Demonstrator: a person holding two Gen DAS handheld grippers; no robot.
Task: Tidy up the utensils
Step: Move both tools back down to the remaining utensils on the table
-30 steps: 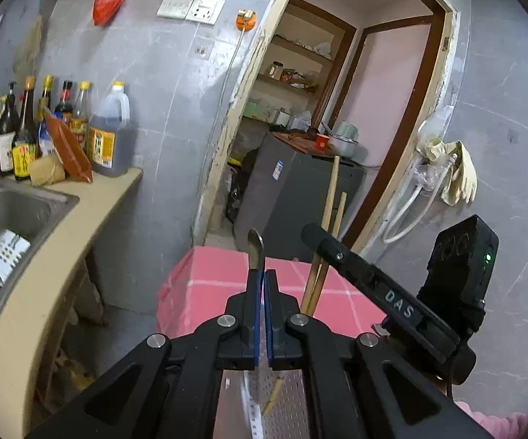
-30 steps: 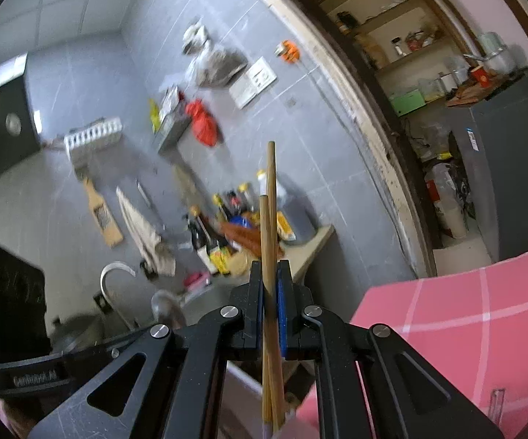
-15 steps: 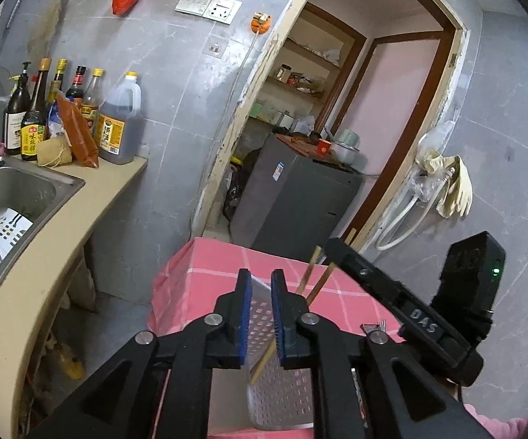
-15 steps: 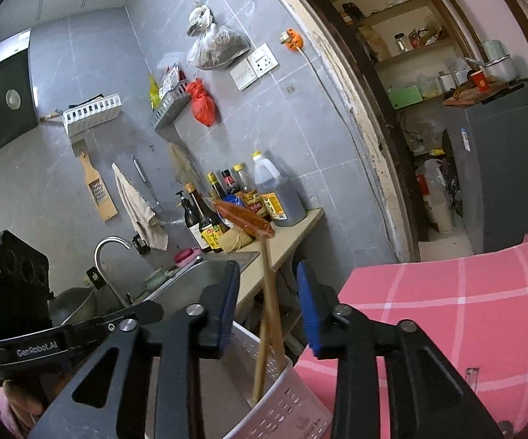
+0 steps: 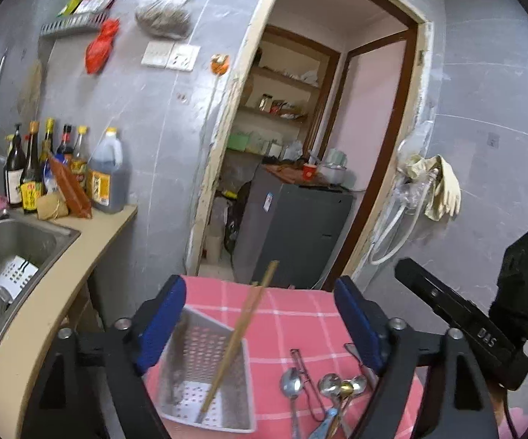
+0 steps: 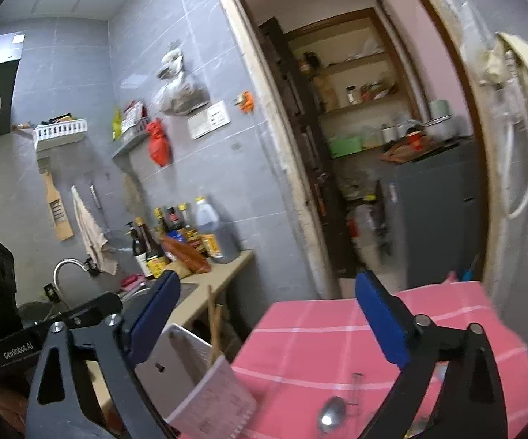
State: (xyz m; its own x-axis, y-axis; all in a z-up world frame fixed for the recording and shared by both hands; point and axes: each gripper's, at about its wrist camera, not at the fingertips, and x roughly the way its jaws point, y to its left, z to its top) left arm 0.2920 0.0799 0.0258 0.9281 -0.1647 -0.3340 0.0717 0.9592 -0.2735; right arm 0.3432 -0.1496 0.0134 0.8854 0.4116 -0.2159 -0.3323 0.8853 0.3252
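Observation:
A white perforated utensil basket (image 5: 205, 369) stands on the pink checked tablecloth (image 5: 300, 314). A pair of wooden chopsticks (image 5: 240, 333) leans inside it, tips down. Several metal spoons (image 5: 333, 387) lie on the cloth to its right. My left gripper (image 5: 260, 325) hangs above the basket, its jaws opening wide, nothing between the blue pads. In the right wrist view the basket (image 6: 209, 391) and chopsticks (image 6: 213, 323) sit low at the left, and one spoon (image 6: 331, 415) lies on the cloth. My right gripper (image 6: 267, 318) is also opening, with nothing held.
A steel sink (image 5: 8, 256) with a white holder inside is set in the beige counter (image 5: 81, 245) at left, with several sauce bottles (image 5: 63, 172) behind. A doorway (image 5: 300, 146) ahead opens onto a grey appliance. The right gripper's black body (image 5: 483, 314) shows at right.
Both grippers were shut, the left on a metal utensil handle, the right on the chopsticks. Both have let go, opened wide and drawn back upward. The chopsticks now stand in the basket.

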